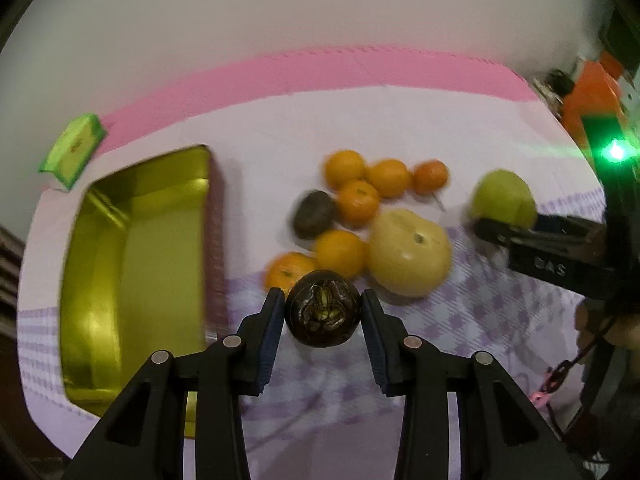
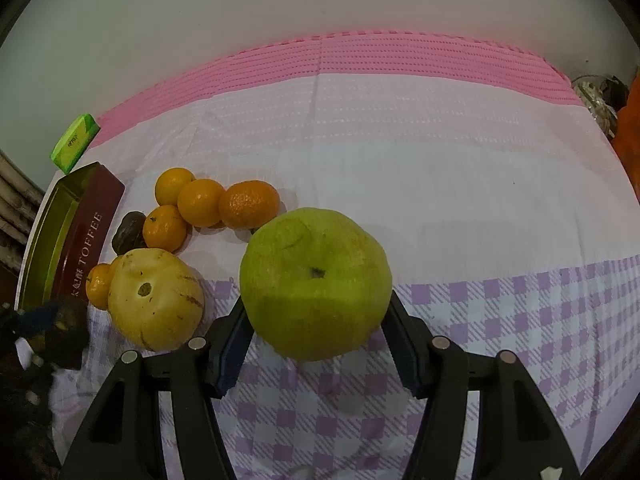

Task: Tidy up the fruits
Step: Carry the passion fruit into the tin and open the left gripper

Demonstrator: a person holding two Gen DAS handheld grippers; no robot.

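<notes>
Dark round fruit (image 1: 322,309), purple-brown with a dried calyx facing the lens, pinched between the pads of left tool (image 1: 322,312); jaws drawn nearly together on it, both pads touching its flanks. Seems lifted clear of the checked cloth (image 1: 500,320); background smeared, so likely in transit. Open gold-lined tin (image 1: 132,264) to the left of the tool in left wrist view, nothing visible inside.

Right tool (image 2: 316,312) clamped on large green fruit (image 2: 316,284), pads hidden behind its sides, jaws held moderately apart by its girth. Same grip visible at right edge of left wrist view.

Remaining pile between tin and green fruit: six small oranges (image 2: 200,202), a second dark fruit (image 2: 128,232), pale yellow fruit (image 2: 156,300) touching two of the oranges. Small green box (image 2: 74,142) beyond the tin, off the cloth.

Step in hand, as judged: carry dark fruit to the tin.
- Keep the grip steady; fruit is round and hard-skinned, may roll out of a loosened pinch.
- Clear the near wall of the tin before lowering.
- Set down in a far corner, leave room for the bulky fruits.
- Release only once resting on the floor of the tin.
- Hold right tool still meanwhile to avoid knocking the pile.
</notes>
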